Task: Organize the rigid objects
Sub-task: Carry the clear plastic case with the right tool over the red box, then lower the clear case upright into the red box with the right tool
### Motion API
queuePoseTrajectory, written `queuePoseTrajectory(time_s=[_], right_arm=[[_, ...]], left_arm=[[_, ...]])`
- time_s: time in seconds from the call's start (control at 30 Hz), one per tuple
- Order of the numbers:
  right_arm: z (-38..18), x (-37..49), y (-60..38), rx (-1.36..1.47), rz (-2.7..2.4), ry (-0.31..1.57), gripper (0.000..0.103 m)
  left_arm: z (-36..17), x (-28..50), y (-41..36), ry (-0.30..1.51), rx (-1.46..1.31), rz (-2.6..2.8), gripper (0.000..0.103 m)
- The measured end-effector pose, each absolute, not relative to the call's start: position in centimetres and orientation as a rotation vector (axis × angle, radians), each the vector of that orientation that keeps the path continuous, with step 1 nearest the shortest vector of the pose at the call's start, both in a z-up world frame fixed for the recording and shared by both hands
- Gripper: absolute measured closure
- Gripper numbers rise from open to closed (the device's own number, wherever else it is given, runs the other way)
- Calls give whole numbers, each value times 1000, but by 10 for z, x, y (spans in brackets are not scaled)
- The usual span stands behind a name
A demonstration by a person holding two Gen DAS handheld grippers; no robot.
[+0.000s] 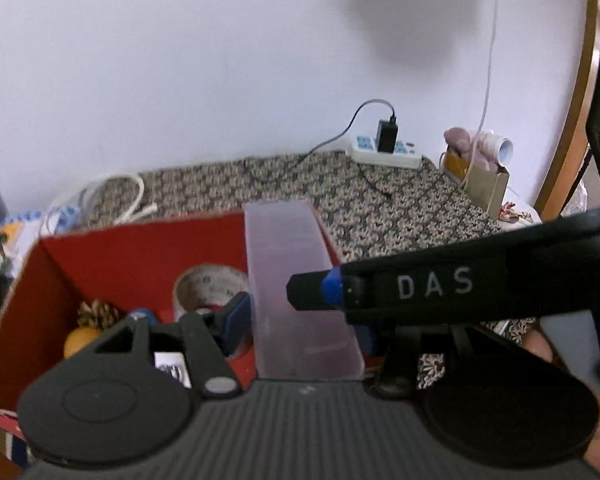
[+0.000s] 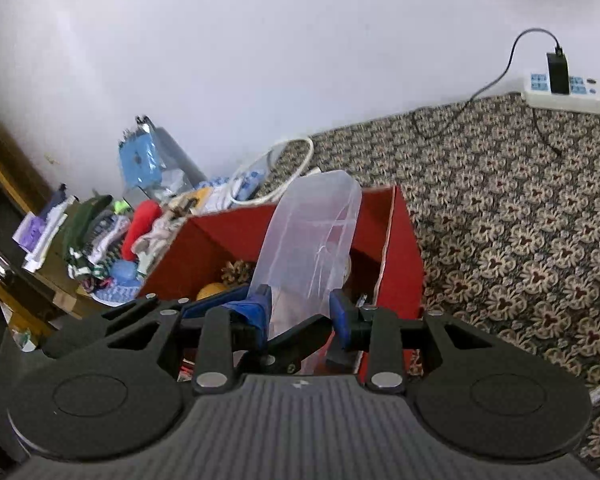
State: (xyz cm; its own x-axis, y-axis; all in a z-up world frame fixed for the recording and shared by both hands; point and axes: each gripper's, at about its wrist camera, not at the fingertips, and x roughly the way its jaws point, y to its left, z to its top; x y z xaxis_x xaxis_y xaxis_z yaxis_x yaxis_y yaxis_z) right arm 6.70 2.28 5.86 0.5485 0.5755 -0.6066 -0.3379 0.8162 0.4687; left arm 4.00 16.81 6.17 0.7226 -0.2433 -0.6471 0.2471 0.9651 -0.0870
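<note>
A long translucent plastic box (image 1: 296,292) stands tilted over the open red cardboard box (image 1: 112,256). My left gripper (image 1: 296,320) is shut on its lower part; its blue left pad (image 1: 238,320) presses the side. My right gripper (image 2: 302,312) also grips the same plastic box (image 2: 316,236) between its blue pads, and its finger marked DAS (image 1: 432,286) crosses the left wrist view. Inside the red box (image 2: 396,248) lie a tape roll (image 1: 208,284), a pine cone (image 1: 98,314) and an orange ball (image 1: 80,340).
The red box sits on a patterned cloth (image 2: 520,220). A white power strip (image 1: 384,152) with a black charger lies by the wall. A paper bag (image 1: 480,176) stands at the right. Clutter of clothes and packets (image 2: 100,232) lies left of the box.
</note>
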Motion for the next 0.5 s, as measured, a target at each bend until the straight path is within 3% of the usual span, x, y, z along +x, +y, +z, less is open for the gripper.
queuePoseTrajectory(time_s=[0.5], right_arm=[[39,67,39,282,461,843,89]], left_arm=[[31,65,182,840,-65,-289,56]])
